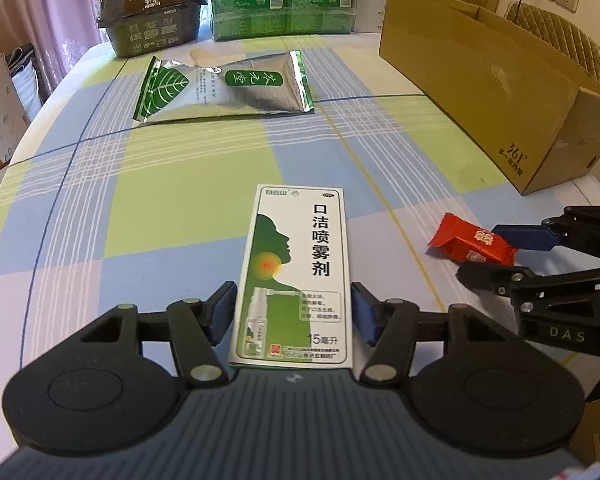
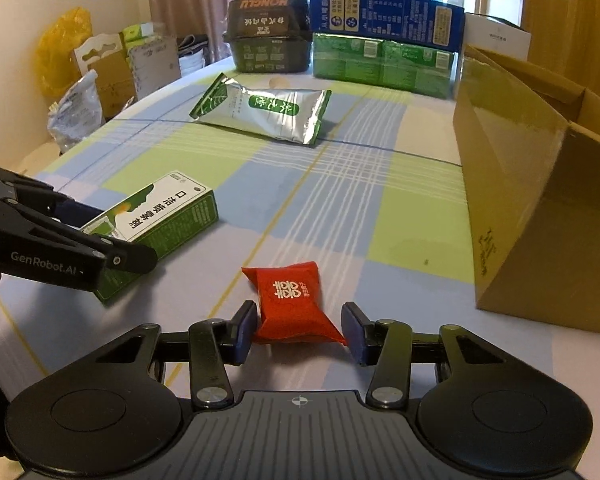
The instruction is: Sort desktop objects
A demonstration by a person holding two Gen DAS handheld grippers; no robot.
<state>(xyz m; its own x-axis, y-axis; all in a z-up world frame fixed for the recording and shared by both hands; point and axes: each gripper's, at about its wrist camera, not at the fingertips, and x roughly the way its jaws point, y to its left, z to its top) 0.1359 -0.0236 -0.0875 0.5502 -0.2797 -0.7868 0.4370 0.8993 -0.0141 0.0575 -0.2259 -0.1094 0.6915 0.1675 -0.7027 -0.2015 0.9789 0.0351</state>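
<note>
Meanwhile both tools, left tool and right tool, gape; cardboard box interior hidden.

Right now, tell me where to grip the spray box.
Grip the spray box across its long side edges near the close end, coming in flat along its length. It lies face up on the table, and the open left gripper already straddles that narrow width.
</note>
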